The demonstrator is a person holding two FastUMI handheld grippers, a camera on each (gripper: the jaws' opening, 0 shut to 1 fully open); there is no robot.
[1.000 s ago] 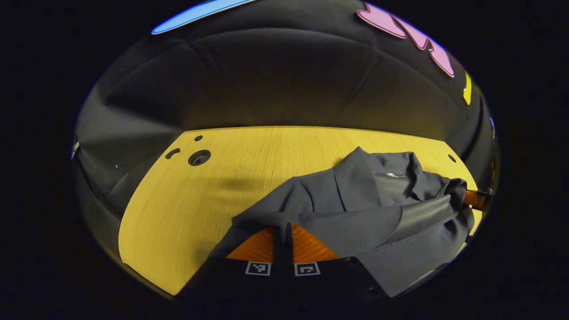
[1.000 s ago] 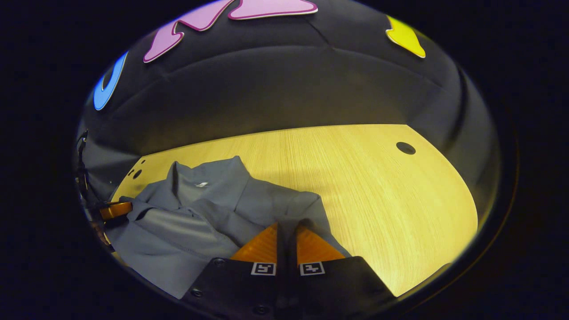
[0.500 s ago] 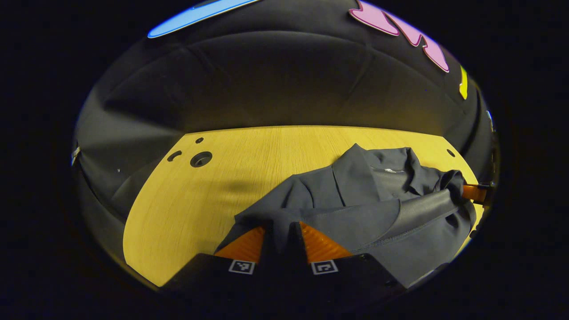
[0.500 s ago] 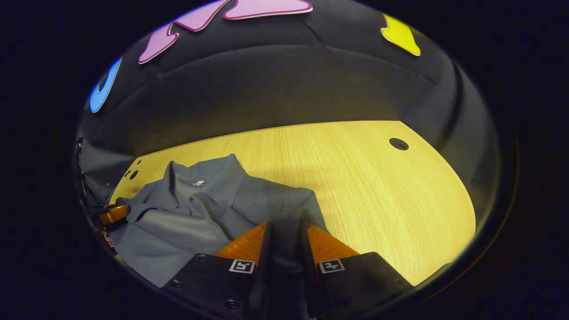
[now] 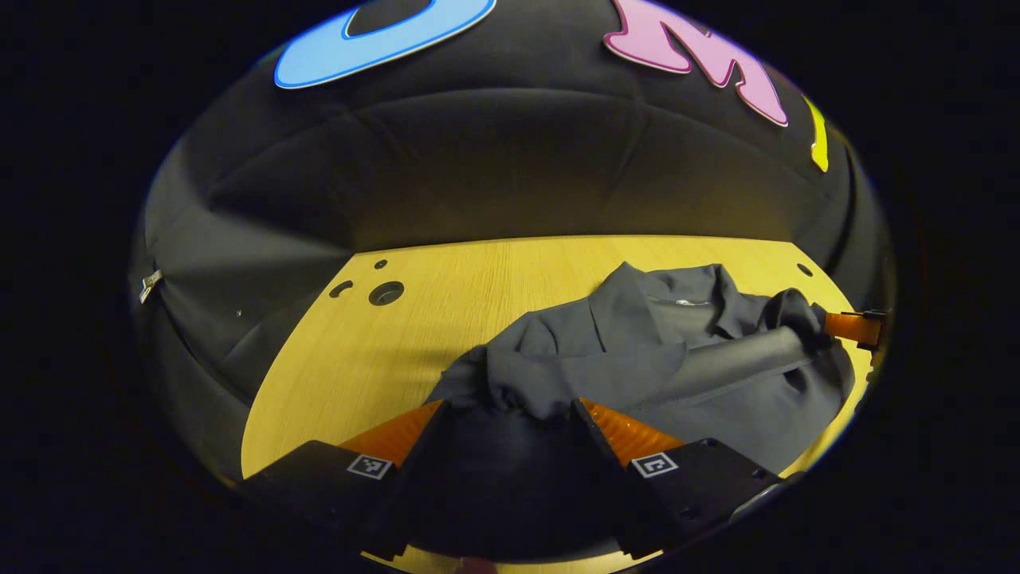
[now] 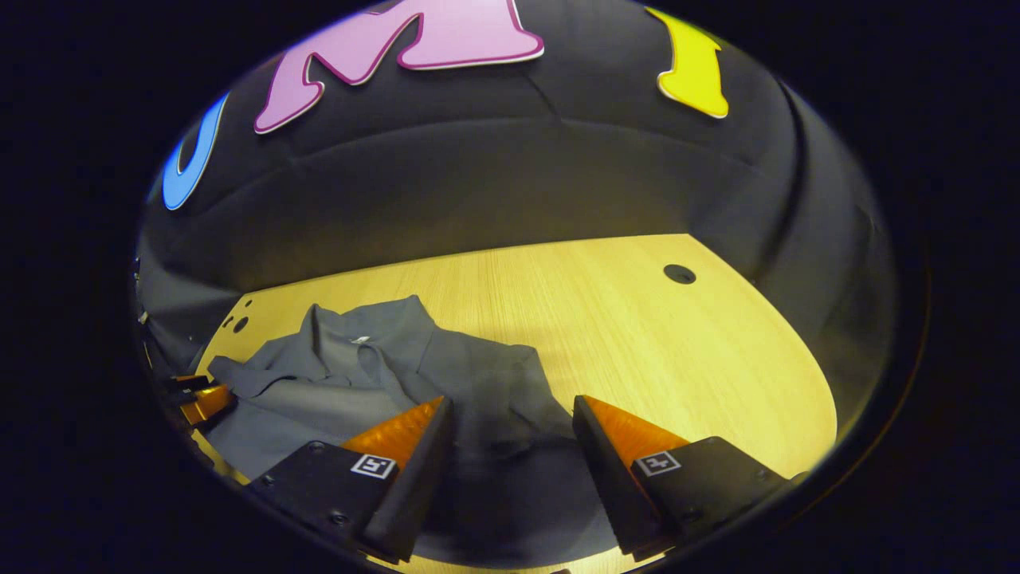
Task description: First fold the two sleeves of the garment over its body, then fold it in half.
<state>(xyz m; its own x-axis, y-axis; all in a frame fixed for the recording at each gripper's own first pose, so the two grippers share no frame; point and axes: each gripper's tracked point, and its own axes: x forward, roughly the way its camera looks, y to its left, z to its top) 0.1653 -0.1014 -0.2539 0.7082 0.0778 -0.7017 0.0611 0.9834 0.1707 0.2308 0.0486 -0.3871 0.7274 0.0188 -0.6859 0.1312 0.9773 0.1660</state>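
where the fingers of both tongs stood nearly together on cloth a second ago, they are now spread wide apart. in the left gripper view, the left tongs [image 5: 510, 414] stand open with a bunched hem of the garment [image 5: 637, 351] lying loose between the fingers, neither finger pressing on it. in the right gripper view, the right tongs [image 6: 510, 414] are likewise open, with a flat part of the garment [image 6: 374, 375] lying between and below the fingers. half a second ago the gaps were narrow; both have since widened. the garment, a grey collared shirt, has stayed folded over on itself, the collar [image 6: 351, 335] toward the far edge of the surface [image 6: 677, 359] and a rolled fold [image 5: 741, 351] across its body. the right tongs appear at the right rim of the left gripper view, touching the fold's end; the left tongs appear at the left rim of the right gripper view, beside the garment's edge.

the surface is pale wood with a straight grain. round holes [image 5: 386, 293] sit near its far left corner, and one hole [image 6: 679, 274] near its far right corner. a black cloth wall [image 5: 510, 159] rises behind the far edge.
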